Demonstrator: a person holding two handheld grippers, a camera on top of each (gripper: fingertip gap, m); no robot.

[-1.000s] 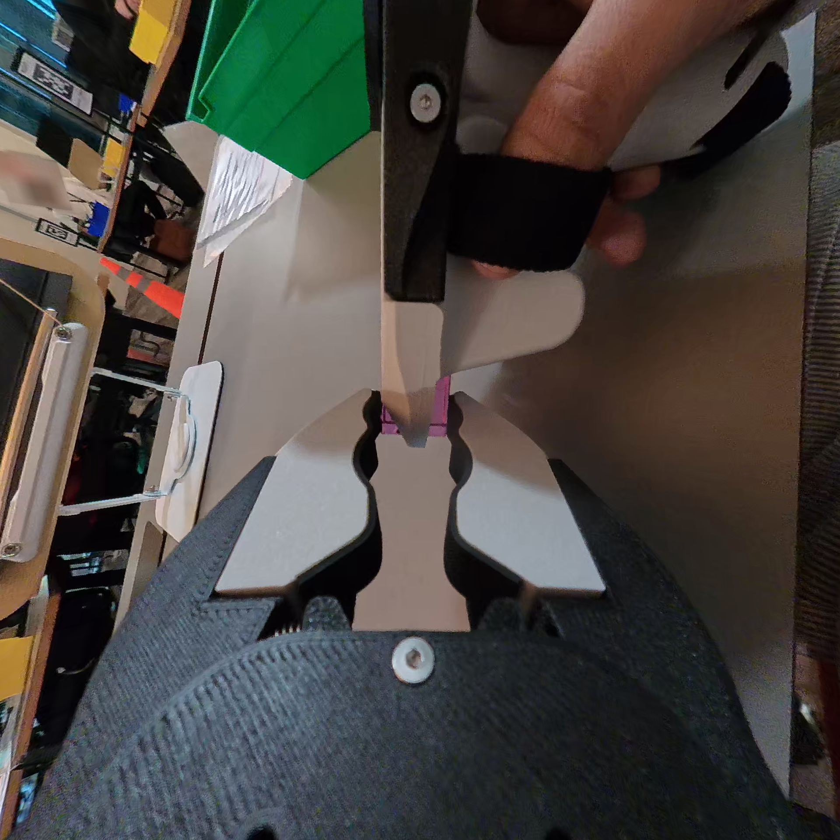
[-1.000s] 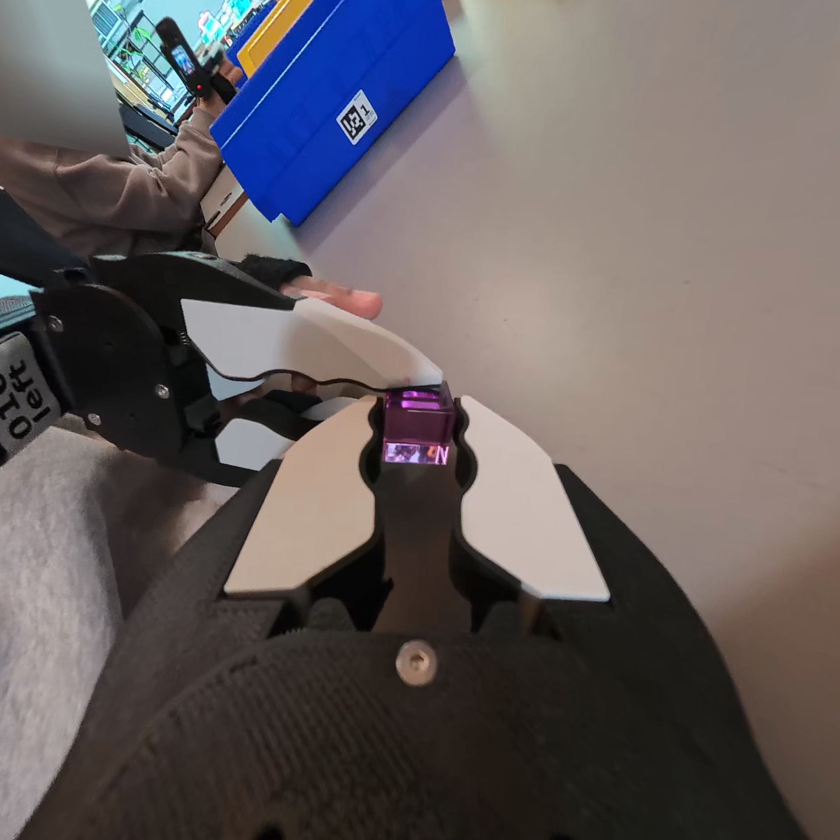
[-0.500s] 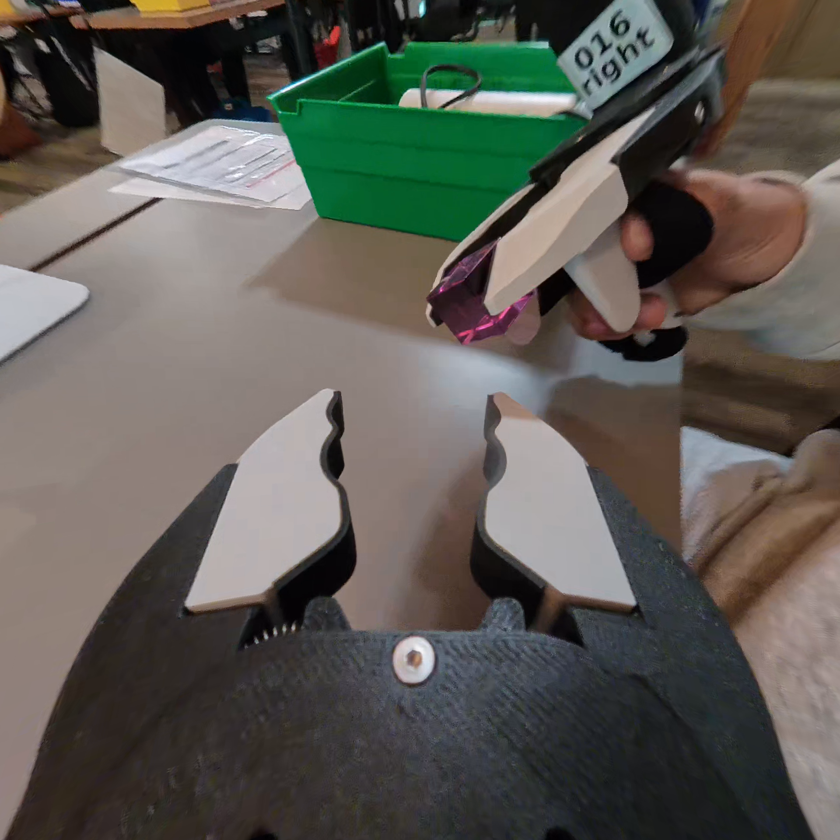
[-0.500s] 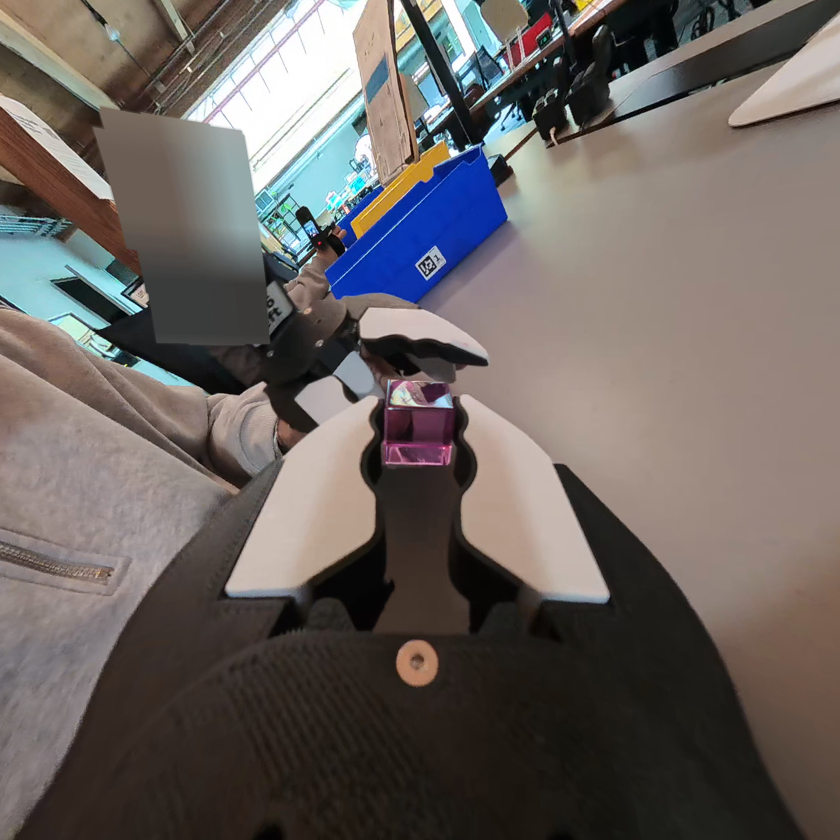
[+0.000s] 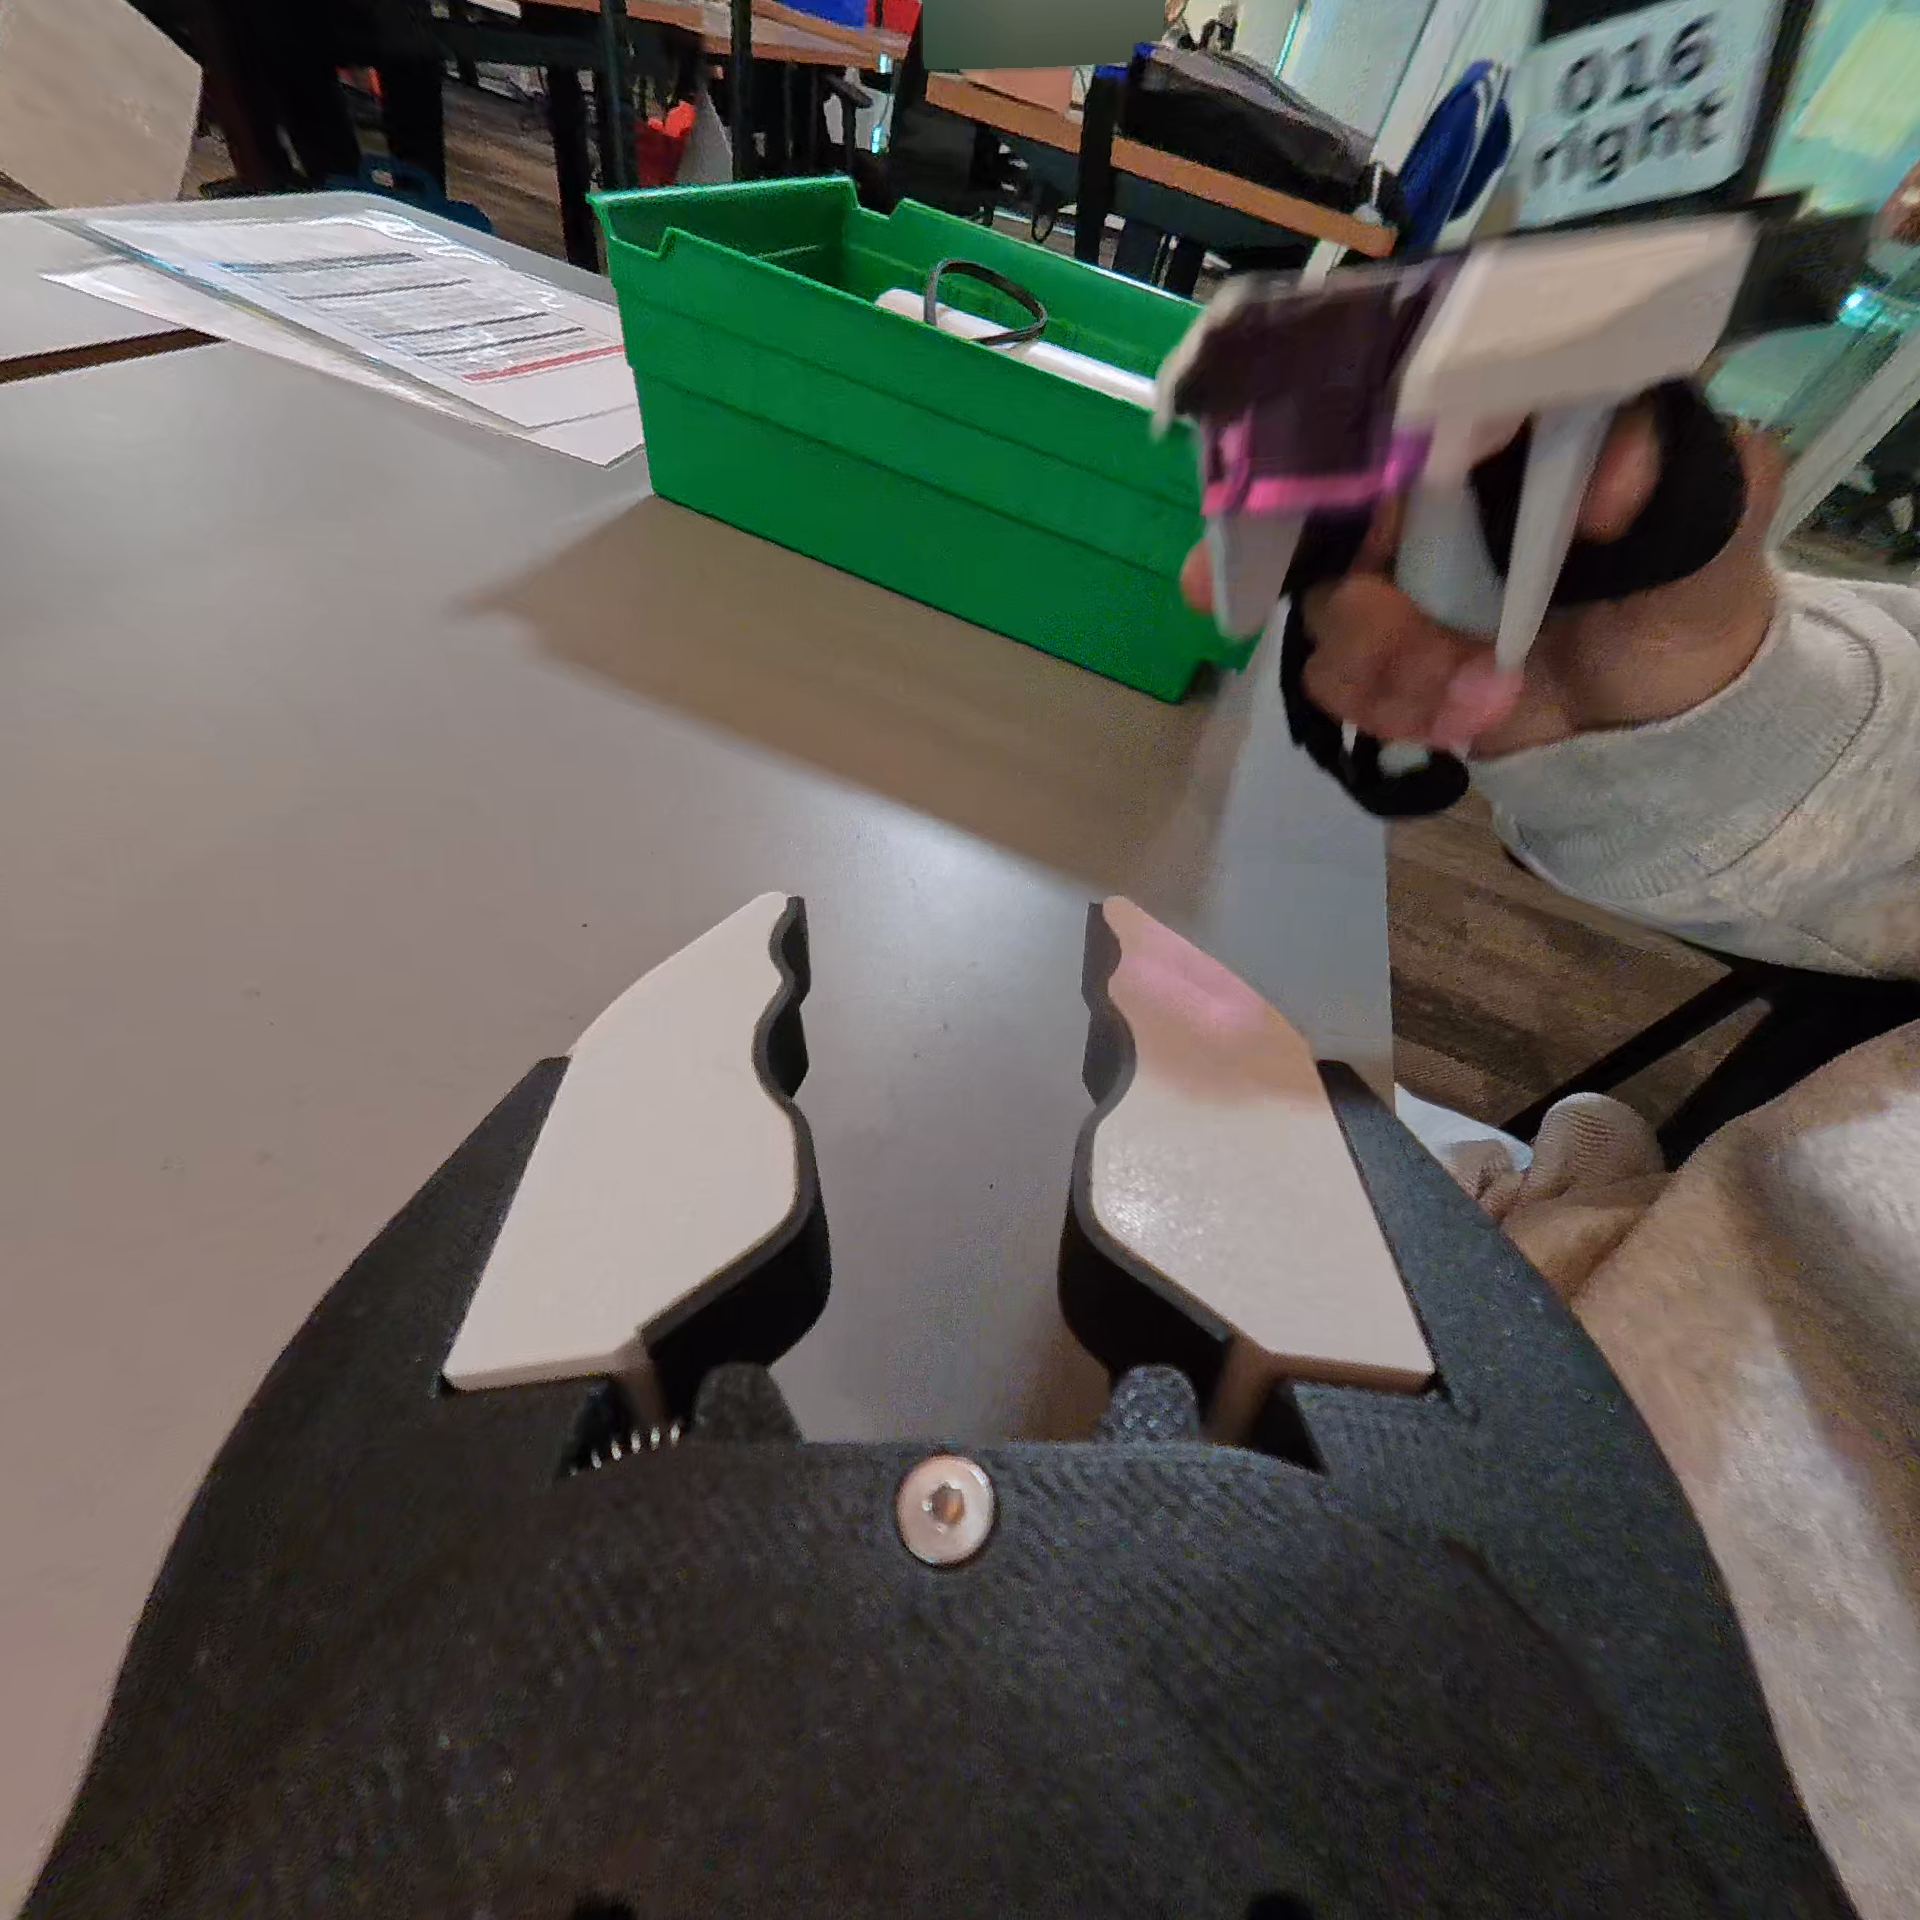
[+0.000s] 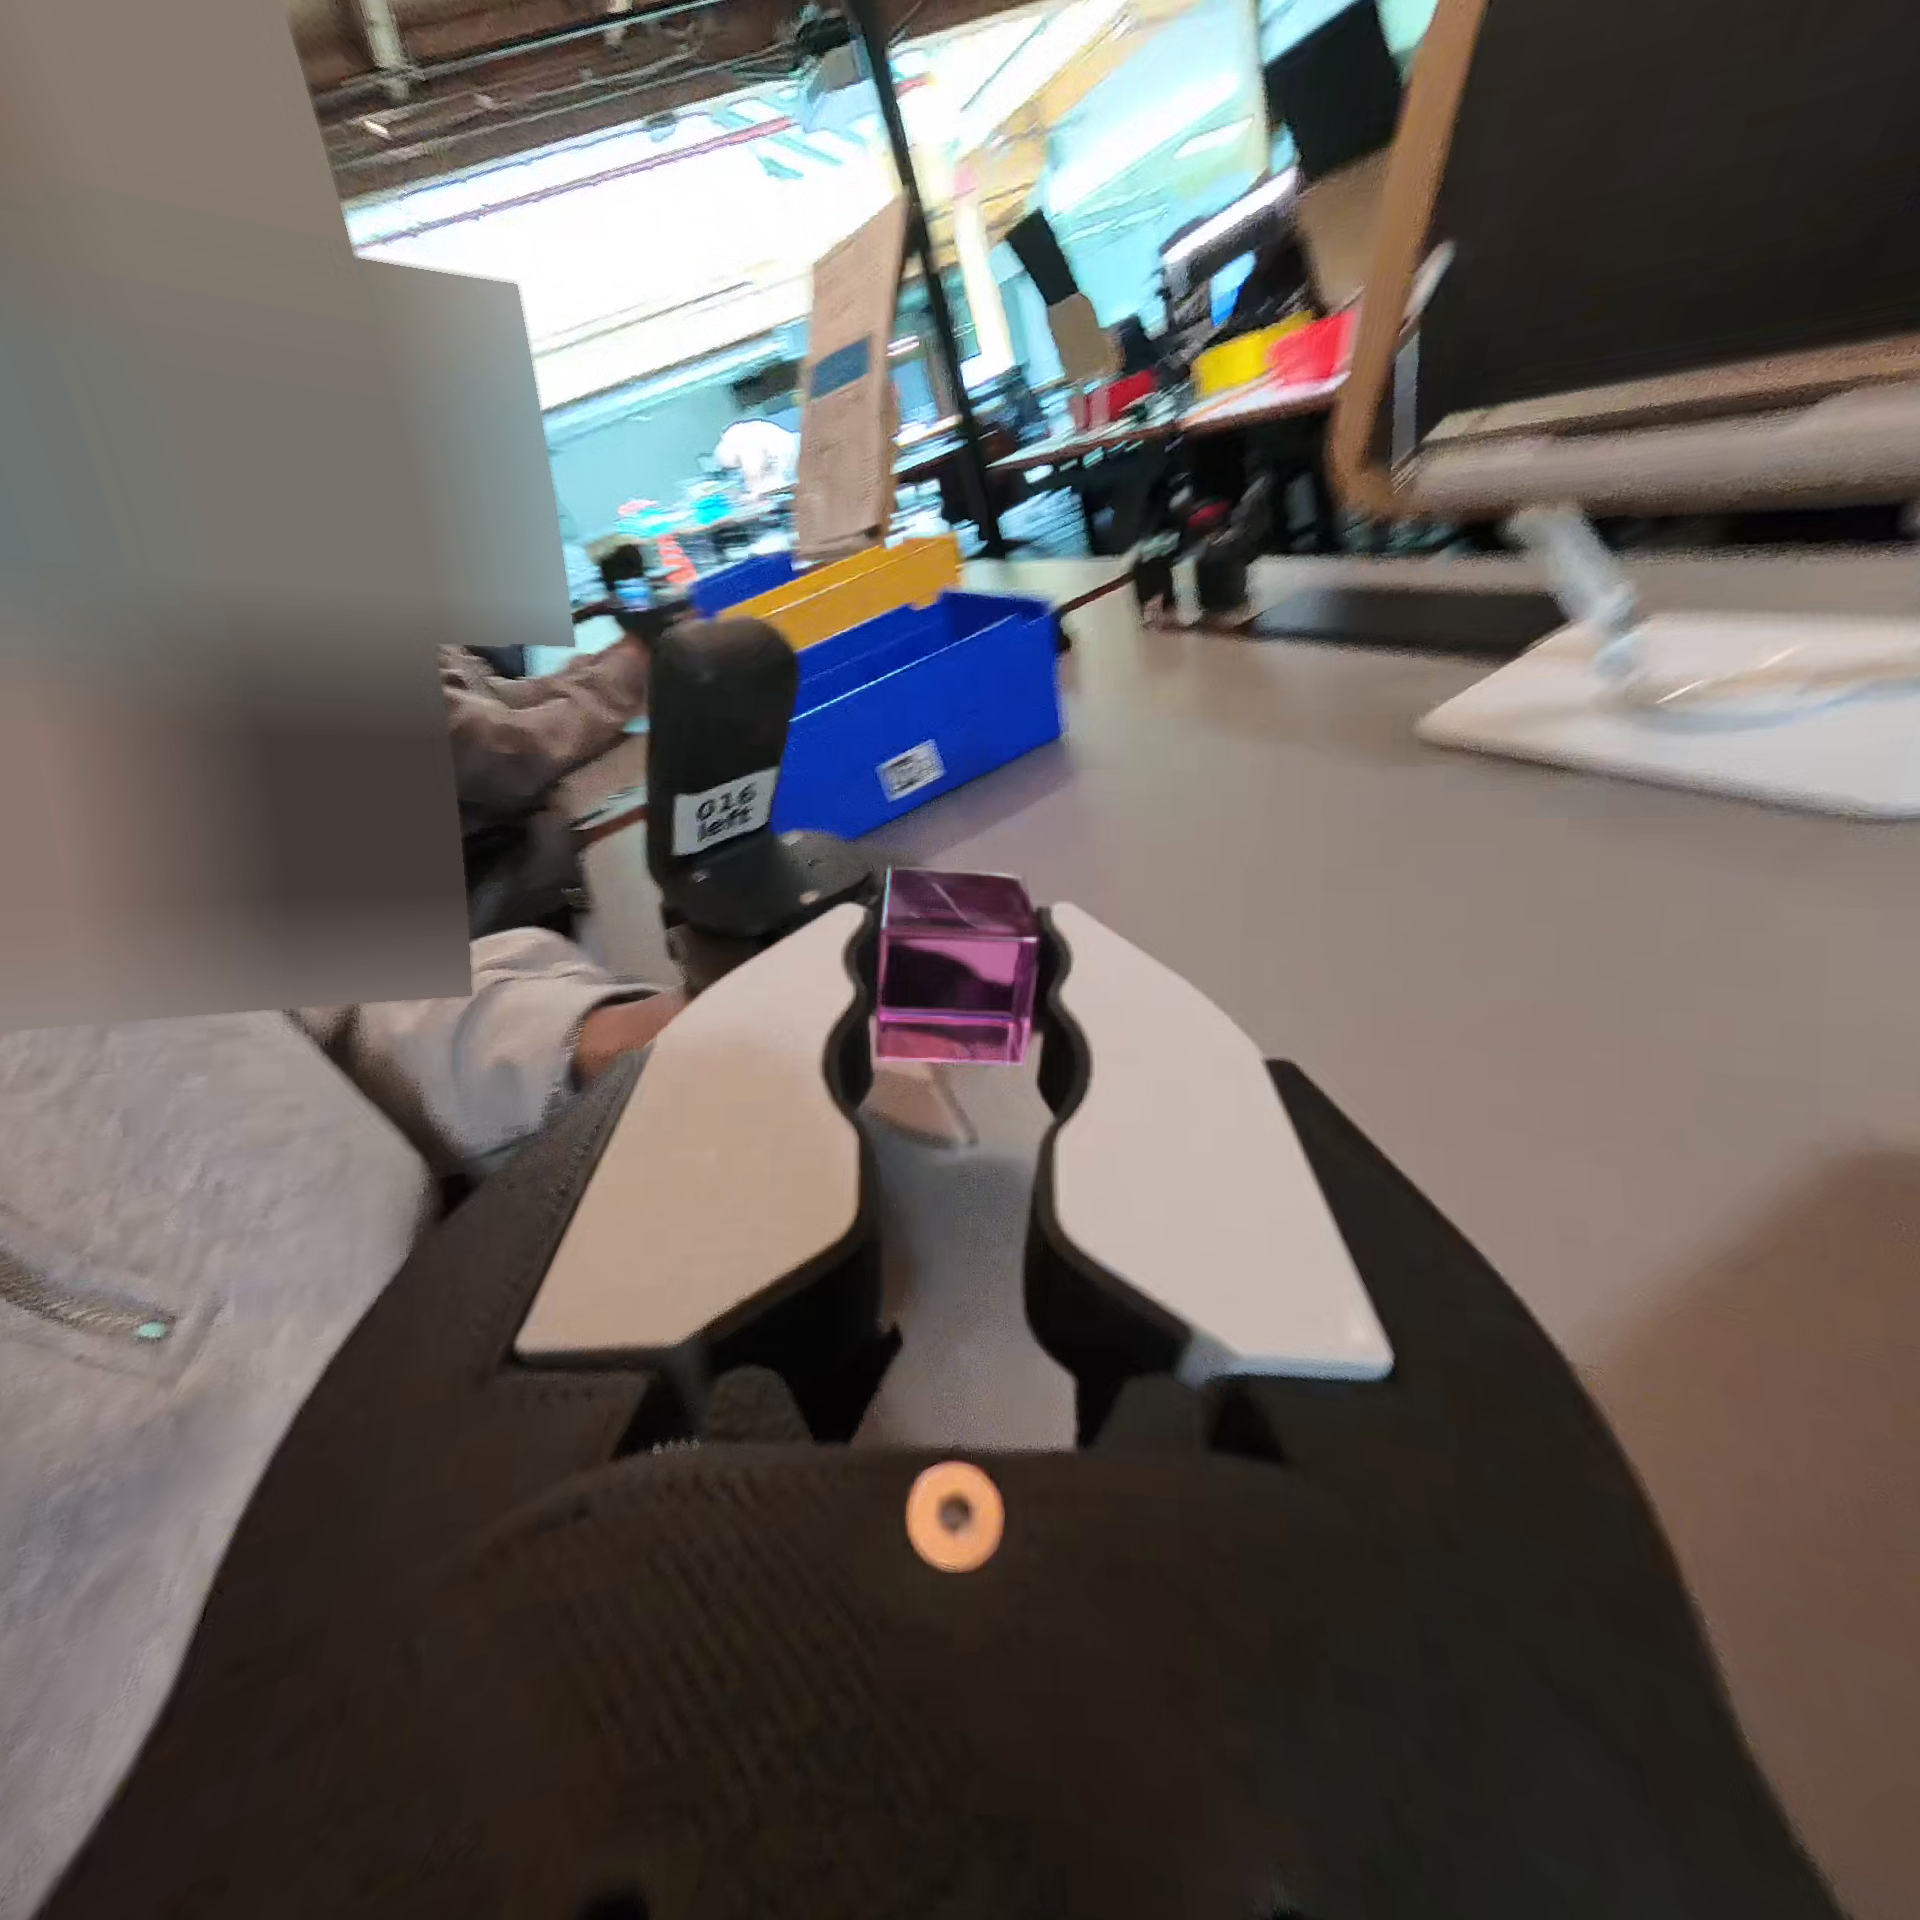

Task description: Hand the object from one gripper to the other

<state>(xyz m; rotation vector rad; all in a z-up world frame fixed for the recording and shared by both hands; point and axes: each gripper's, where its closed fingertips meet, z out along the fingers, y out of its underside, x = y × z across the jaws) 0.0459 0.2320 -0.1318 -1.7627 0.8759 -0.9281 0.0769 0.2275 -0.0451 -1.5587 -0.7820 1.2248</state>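
Observation:
A clear purple cube (image 6: 956,966) sits clamped between the tips of my right gripper (image 6: 956,935), held above the grey table. In the left wrist view the same cube (image 5: 1299,405) shows blurred at the upper right, in the right gripper (image 5: 1299,416), with a hand behind it. My left gripper (image 5: 940,925) is open and empty, low over the table (image 5: 312,727), well below and left of the cube. The left gripper's black body (image 6: 727,790) shows in the right wrist view, just beyond and left of the cube.
A green bin (image 5: 904,416) with a white object and a black cable stands at the table's far edge, a sheet of paper (image 5: 384,301) to its left. In the right wrist view, a blue bin (image 6: 914,696), a yellow bin (image 6: 862,587) and a monitor stand (image 6: 1683,707) stand on the table. The gap from one gripper's tips to the other's is roughly 10 cm.
The left gripper let go of the cube and opened, then drew back. The right gripper kept the cube and lifted it up and to the right, away from the left gripper.

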